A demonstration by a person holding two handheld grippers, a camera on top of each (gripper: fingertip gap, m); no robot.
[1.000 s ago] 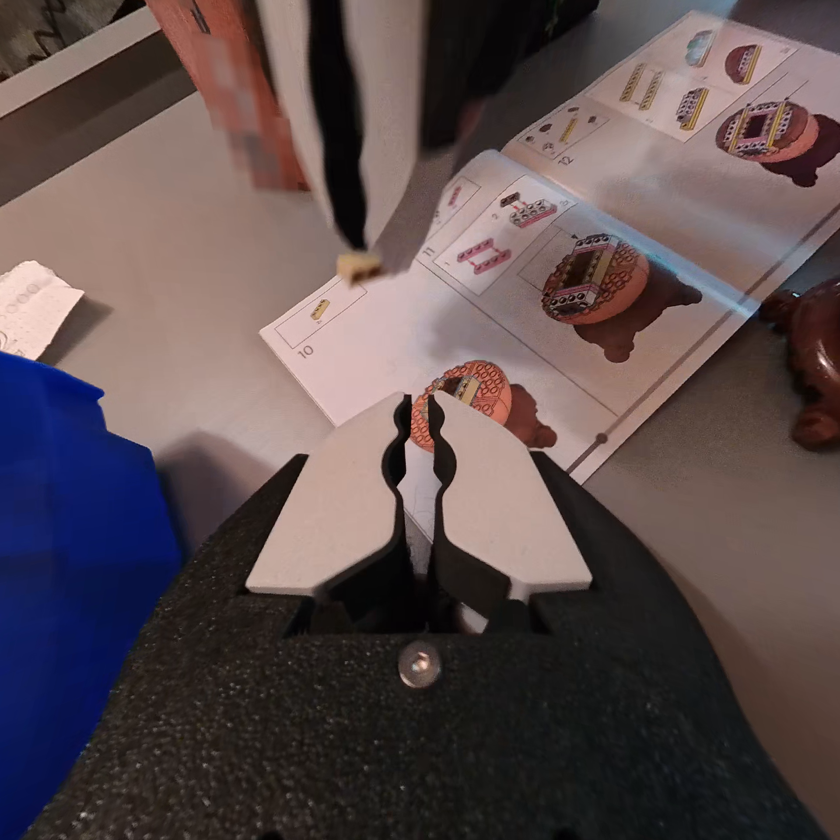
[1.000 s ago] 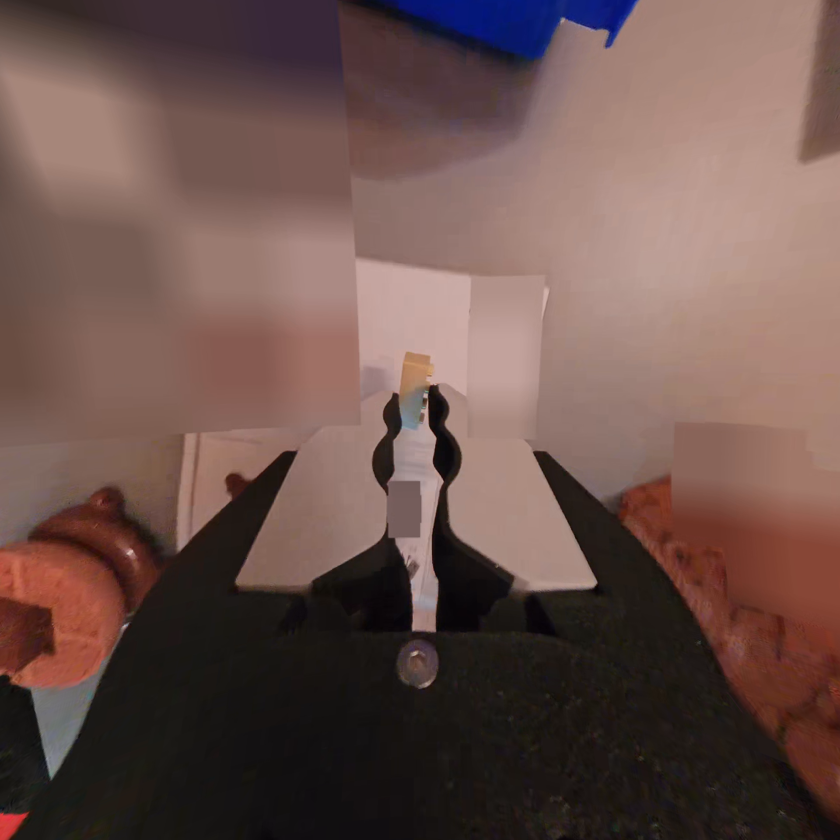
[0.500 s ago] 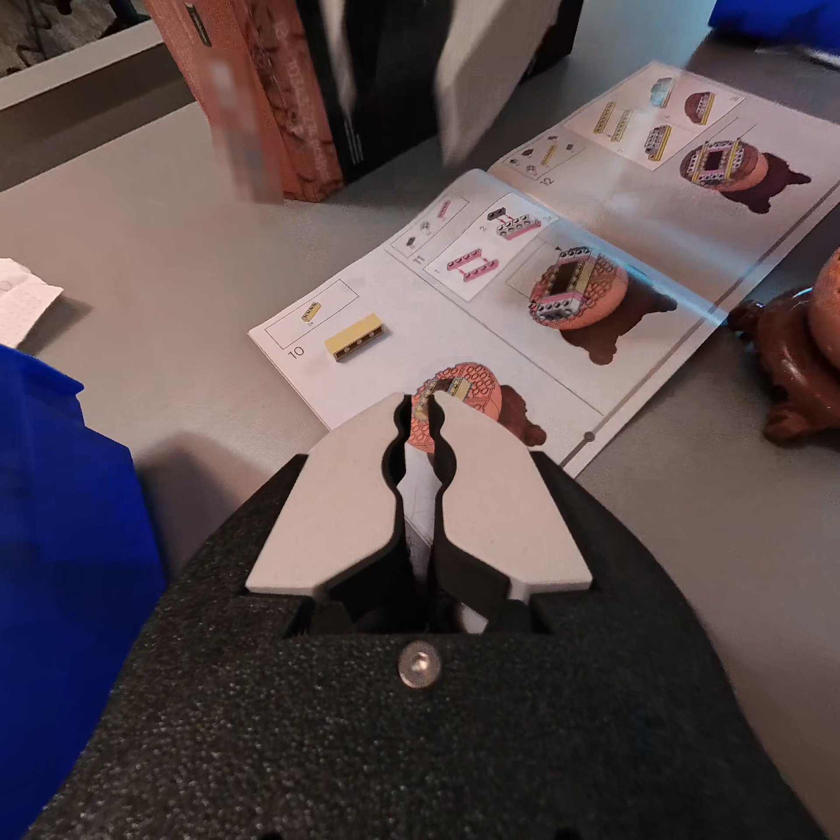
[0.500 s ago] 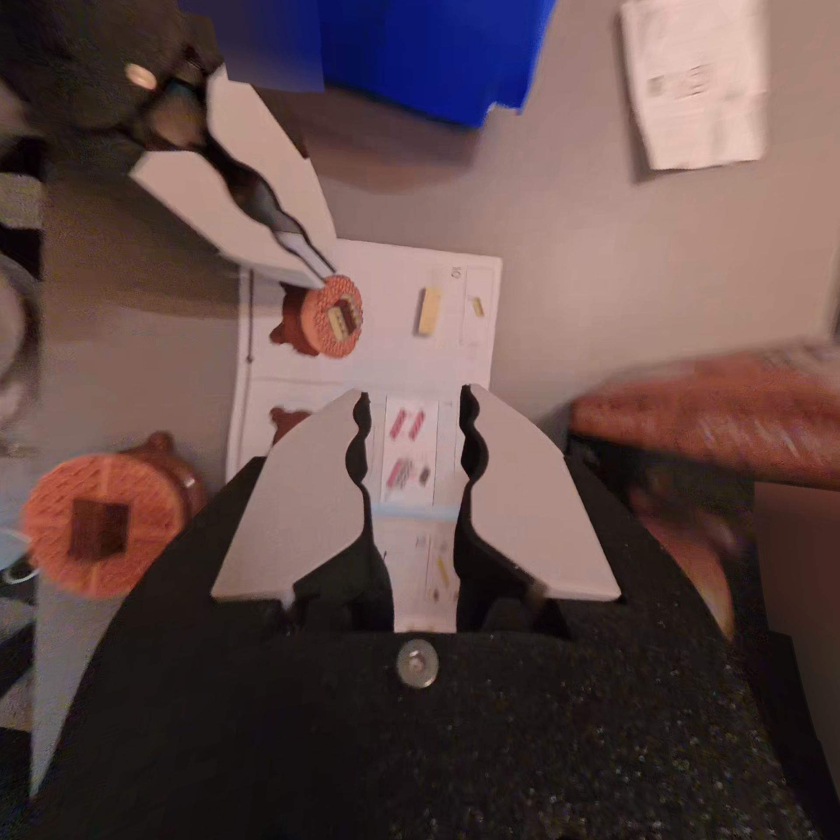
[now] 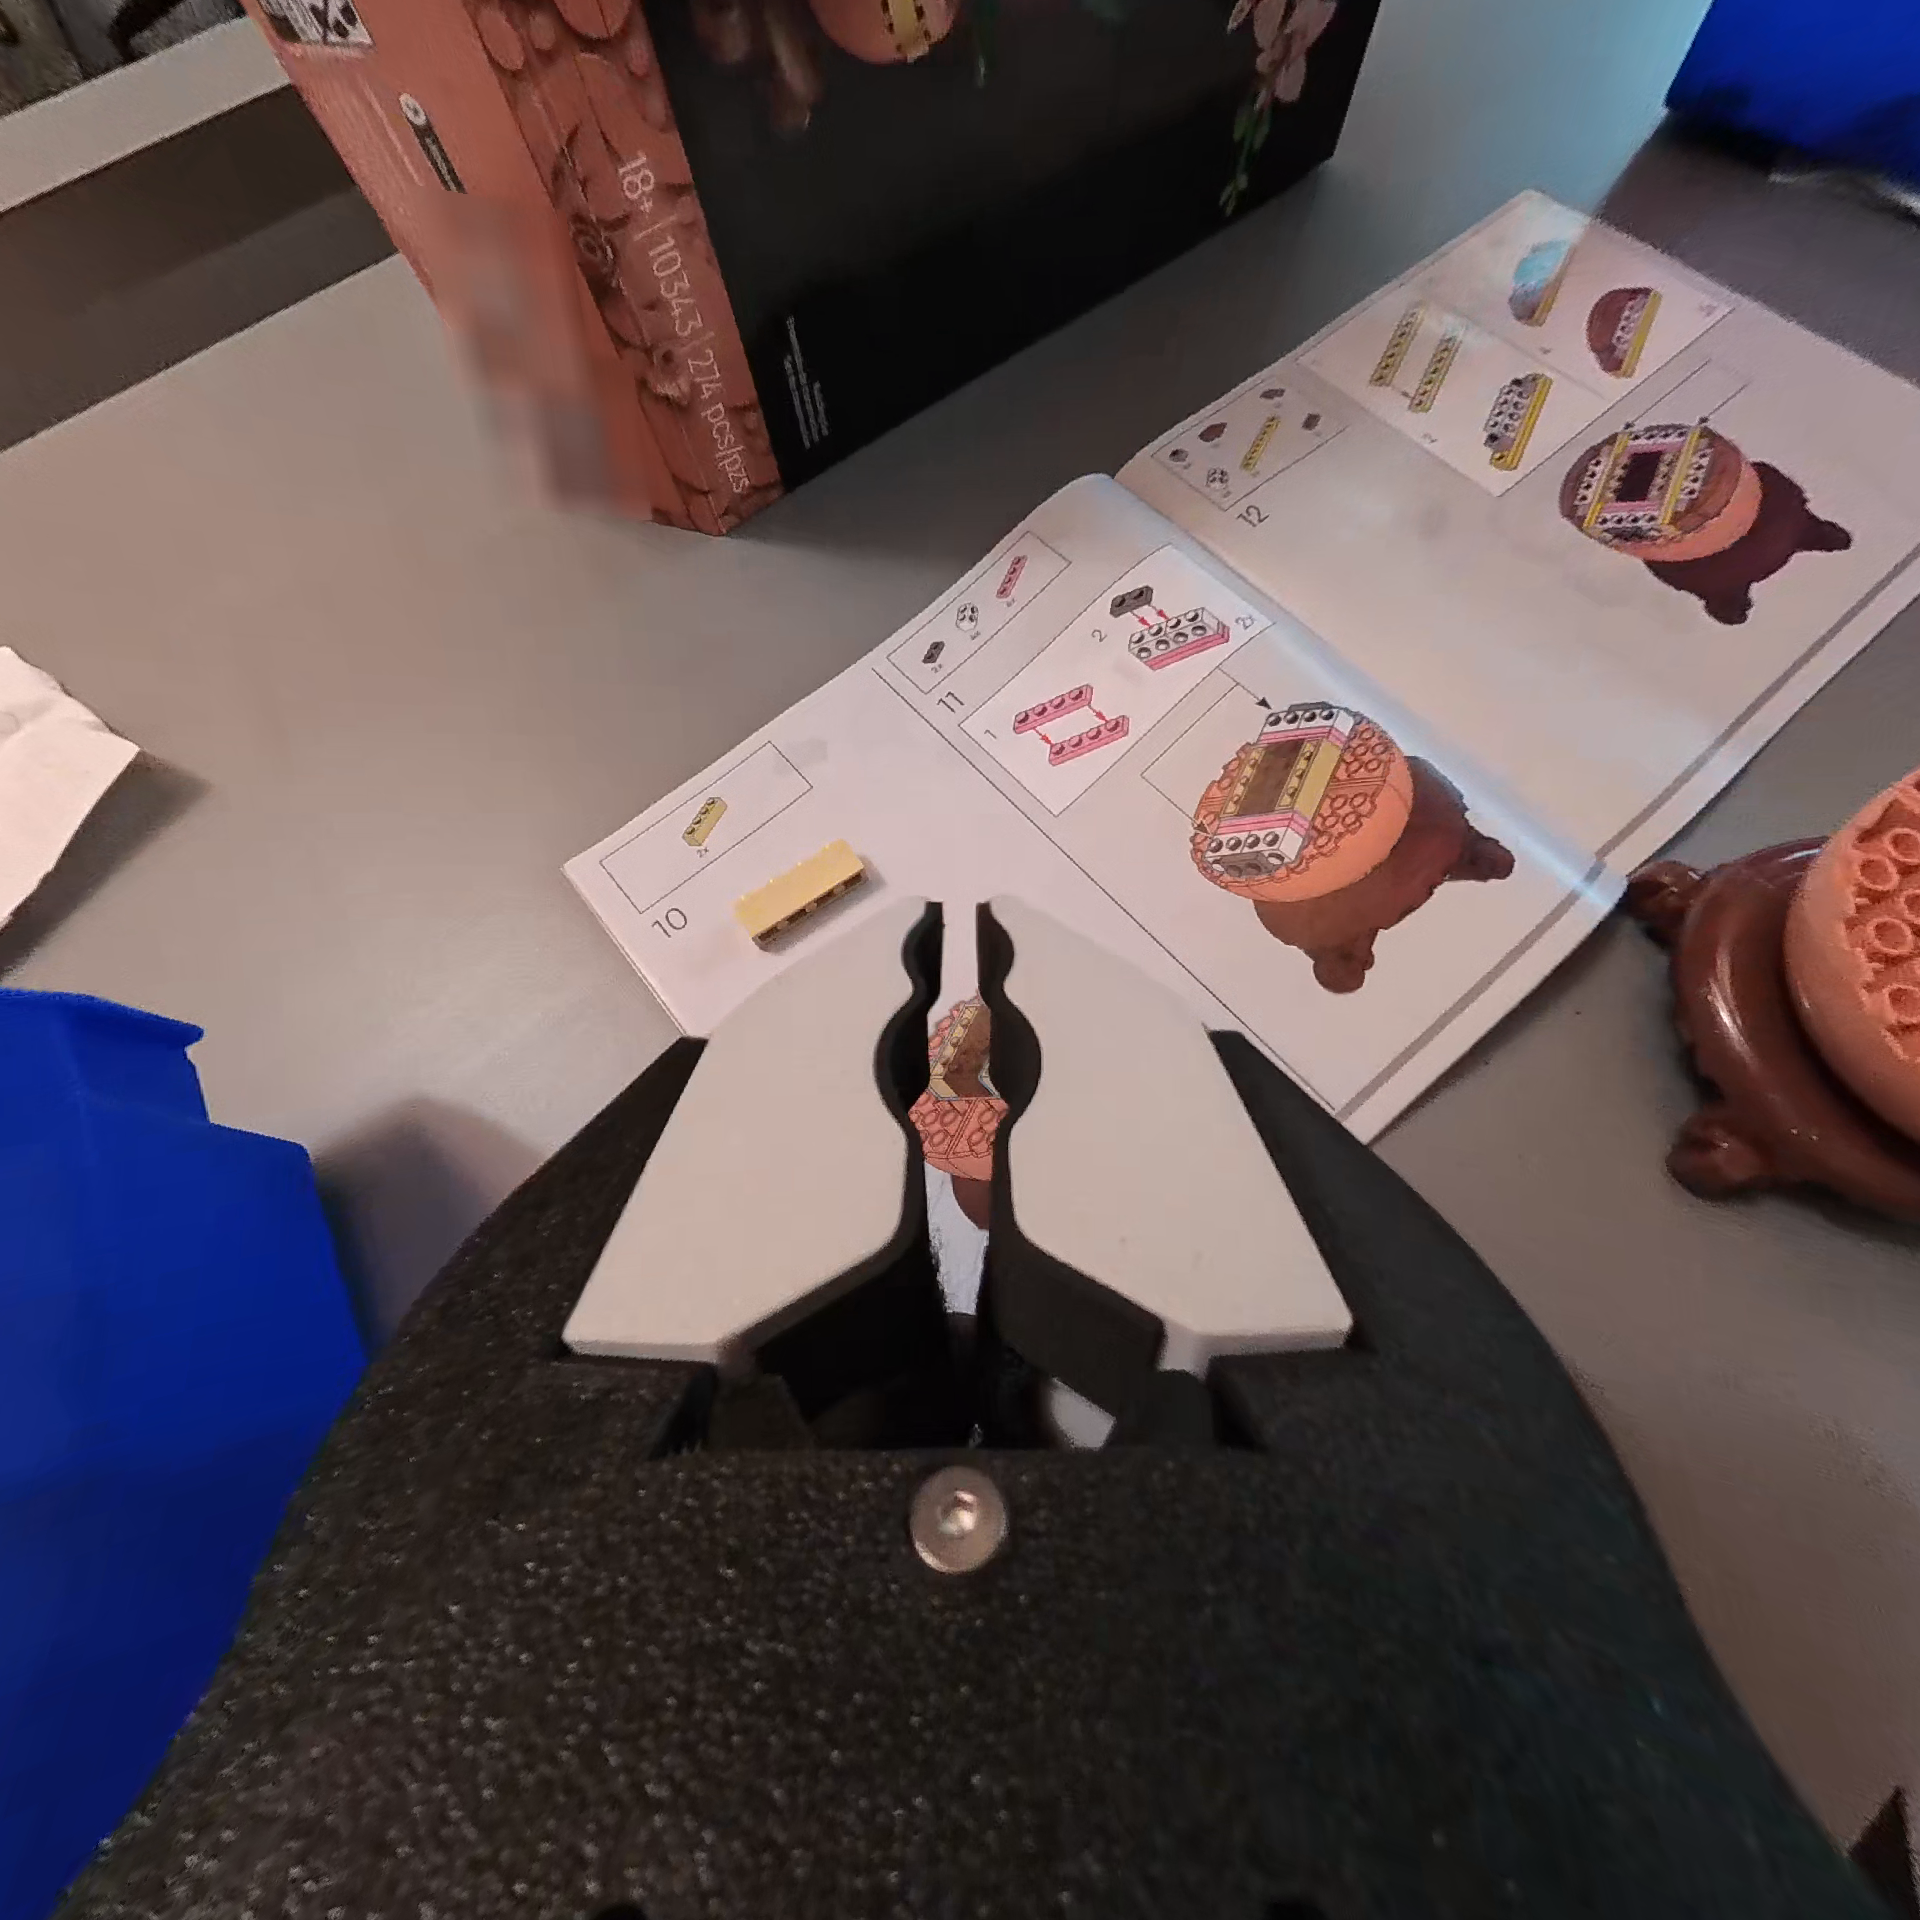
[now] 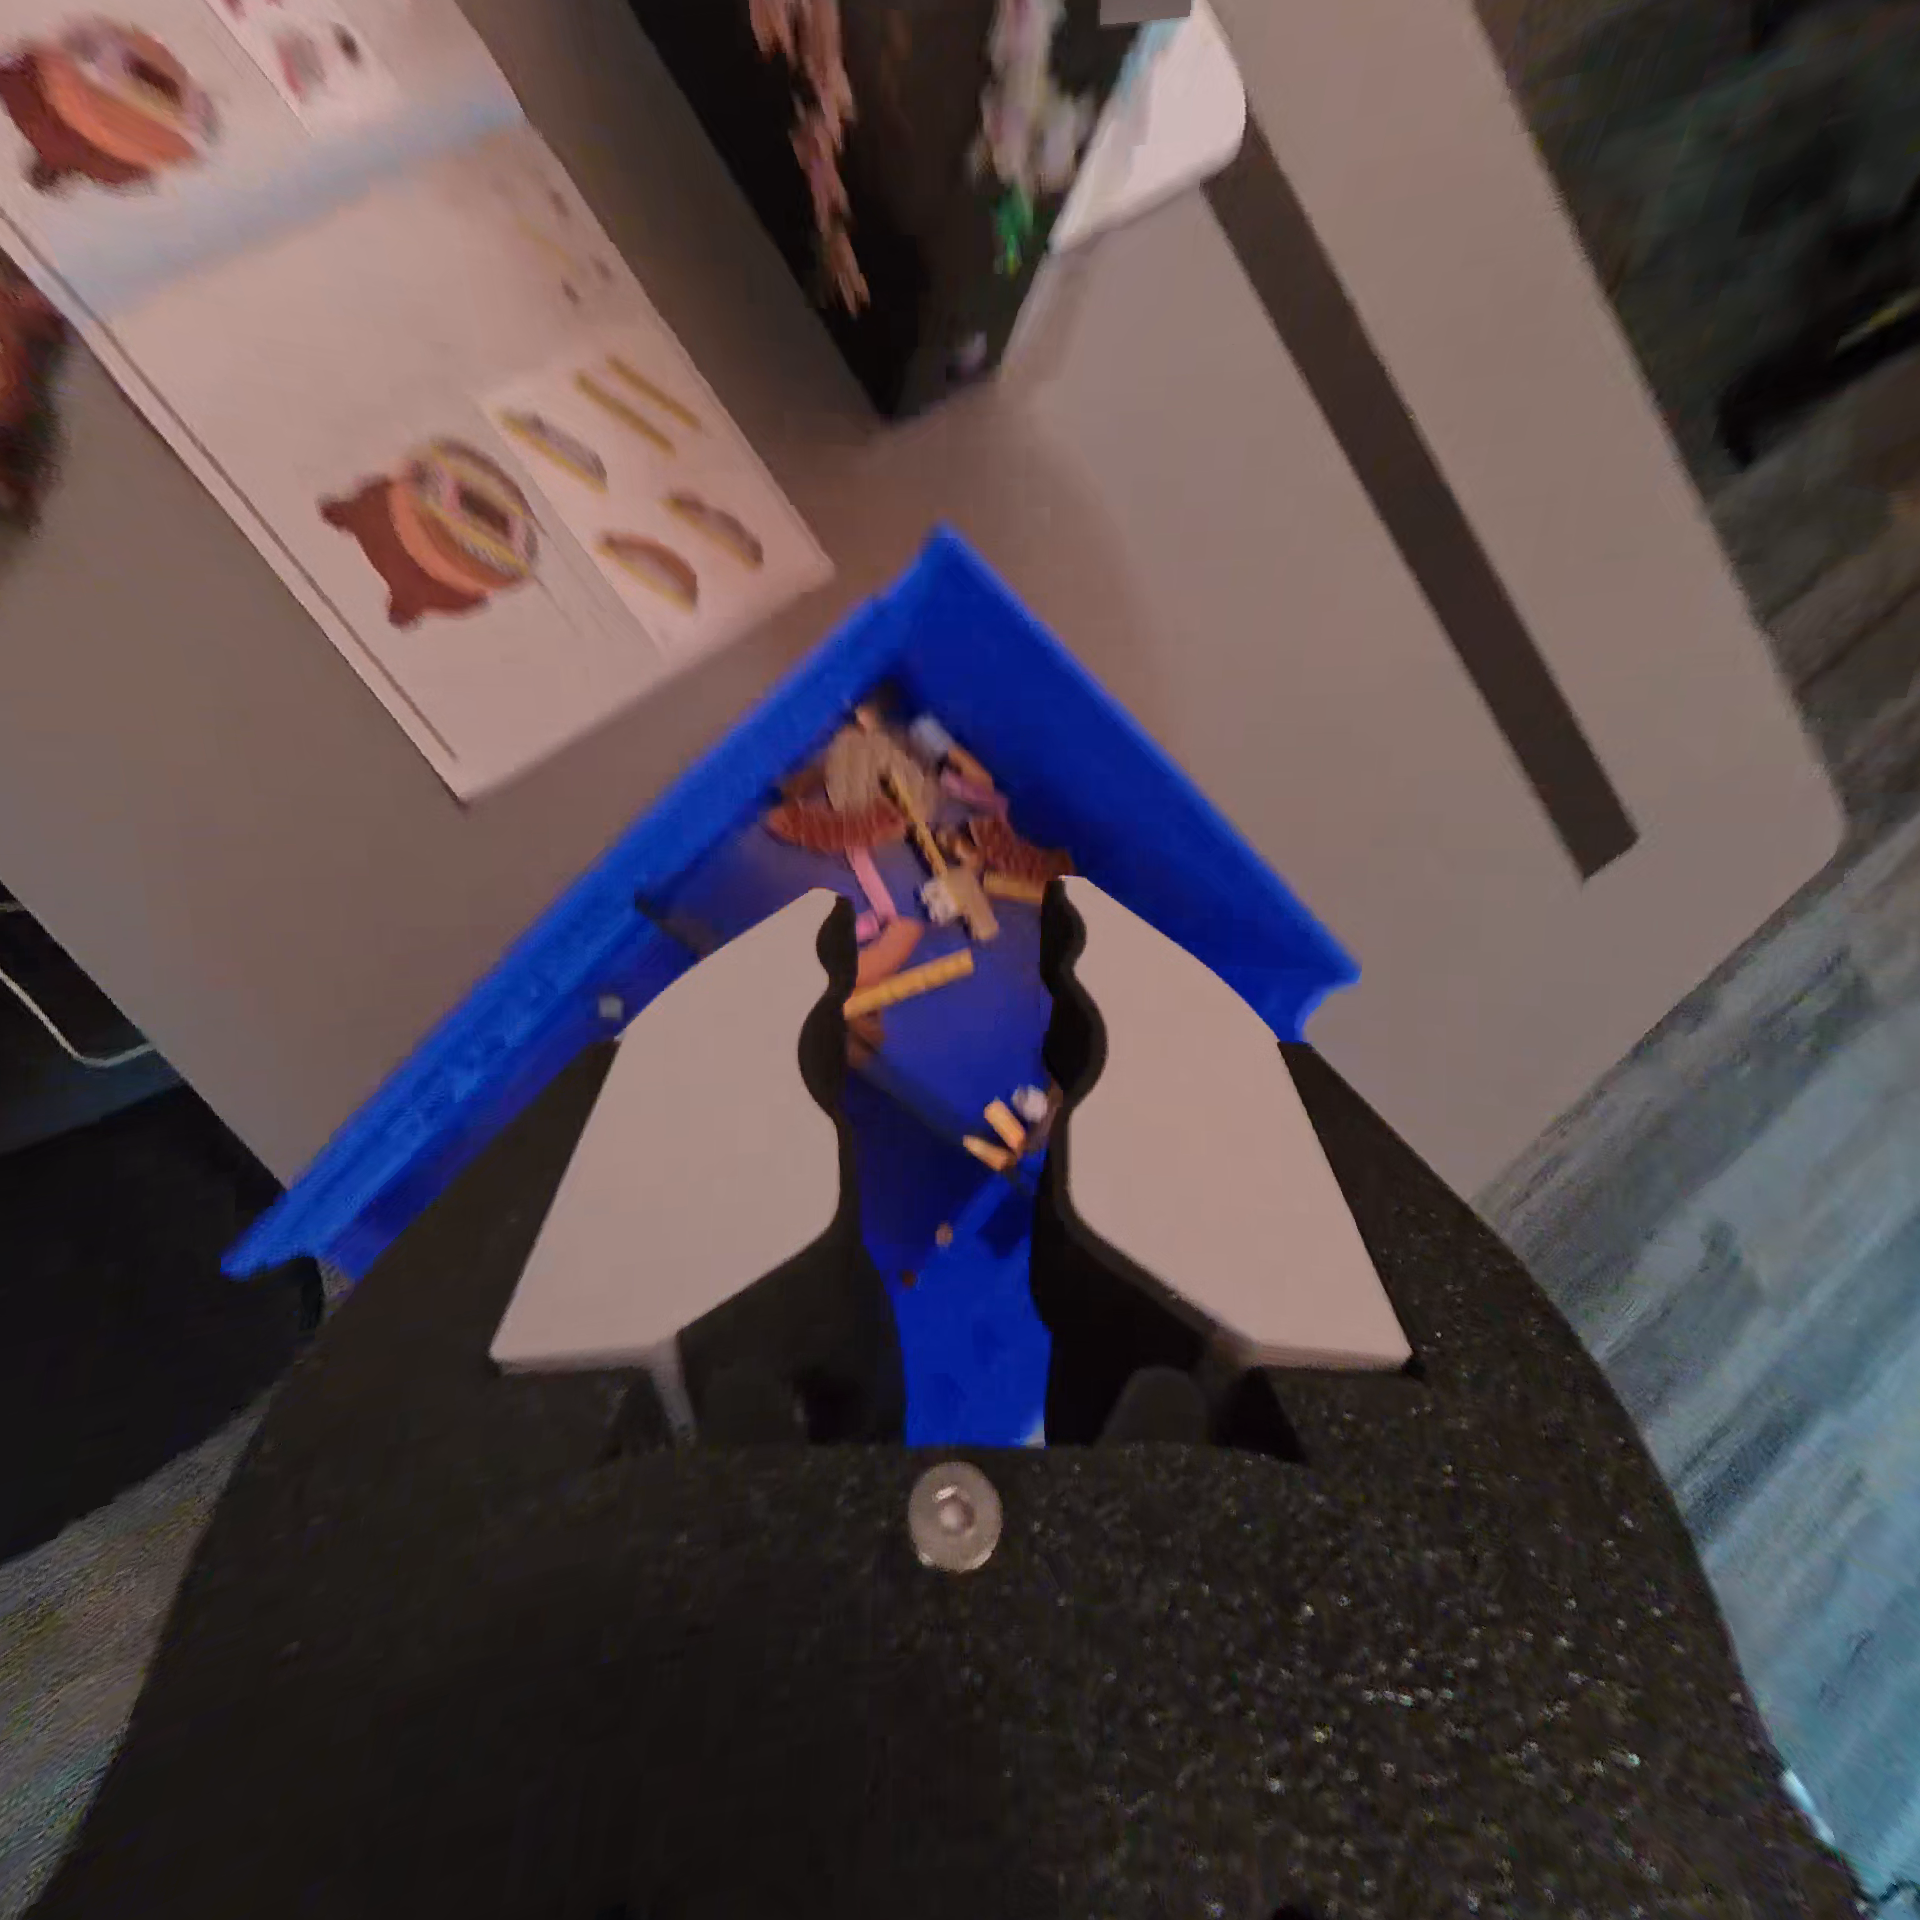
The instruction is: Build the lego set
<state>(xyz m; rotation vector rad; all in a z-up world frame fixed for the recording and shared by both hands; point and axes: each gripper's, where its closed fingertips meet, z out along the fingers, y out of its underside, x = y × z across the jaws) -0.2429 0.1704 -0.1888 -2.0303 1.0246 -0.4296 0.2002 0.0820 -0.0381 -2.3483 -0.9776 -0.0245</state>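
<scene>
Right gripper hangs over the blue bin, jaws spread and empty, loose pieces heaped just past its tips. It looks like a hunt for the next brick. Best to single out one lying clear of the heap and come down square. Left gripper is nearly clenched on nothing, with the tan brick just ahead to its left on the open manual. The brown and coral model sits off to its right, the set's box stands well ahead. Plain grey table, dim carpet beyond its edge.
</scene>
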